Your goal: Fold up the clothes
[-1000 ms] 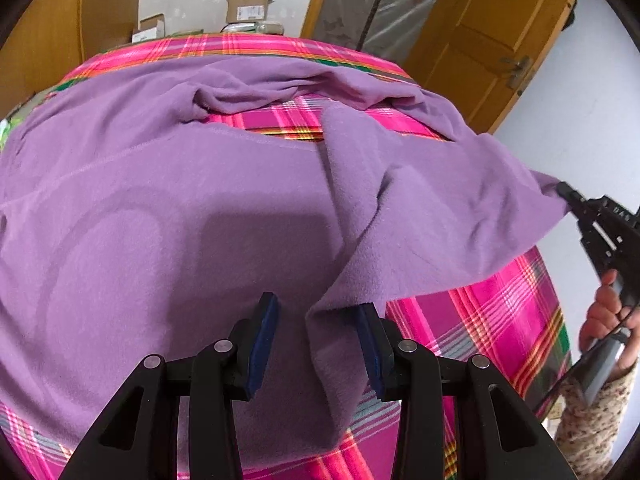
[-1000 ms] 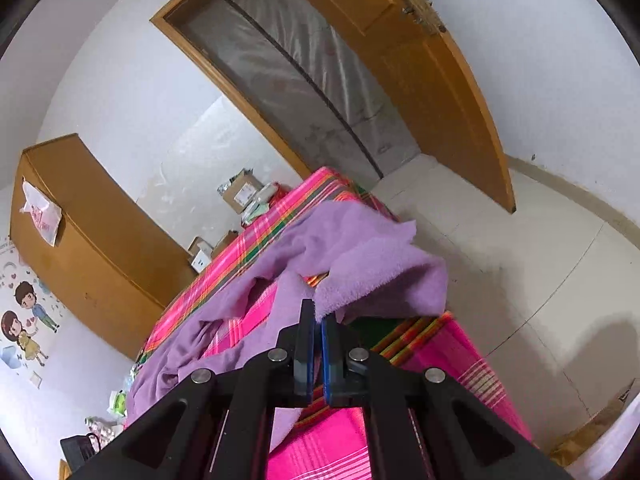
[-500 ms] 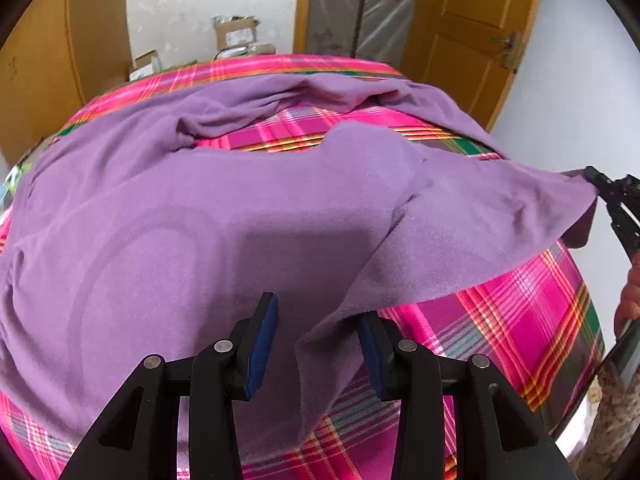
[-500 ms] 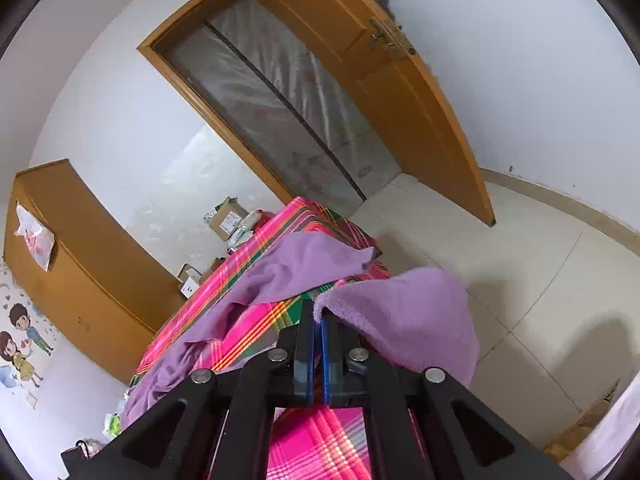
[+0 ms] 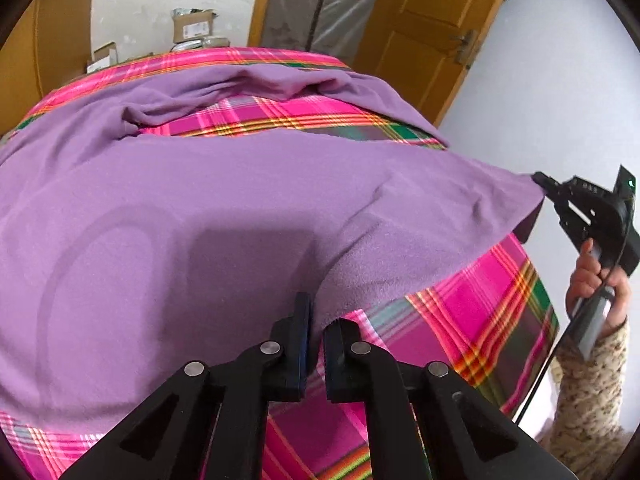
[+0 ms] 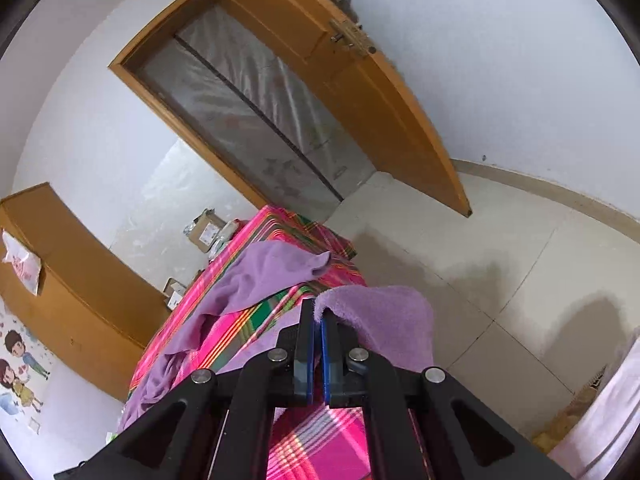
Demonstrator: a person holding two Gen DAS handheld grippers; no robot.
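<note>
A purple fleece garment [image 5: 208,208] lies spread over a bed with a pink plaid cover [image 5: 472,312]. Low in the left wrist view, my left gripper [image 5: 318,316] has its jaws closing, pinched on the garment's near hem. My right gripper [image 5: 541,180] appears at the right edge, shut on the garment's right corner and holding it taut out past the bed's side. In the right wrist view, the right gripper [image 6: 318,312] has that fleece corner [image 6: 380,320] draped over its right finger. A loose sleeve [image 6: 276,272] lies farther along the bed.
A person's hand [image 5: 596,280] in a patterned sleeve holds the right gripper's handle. Cardboard boxes [image 5: 192,30] stand beyond the bed's far end, a wooden cabinet [image 6: 76,280] to their left. An open wooden door [image 6: 384,92] and tiled floor [image 6: 500,260] are on the right.
The left jaws have closed from wide open onto the near hem. The right gripper has drawn its corner out to the right, and the folded flap has flattened across the bed.
</note>
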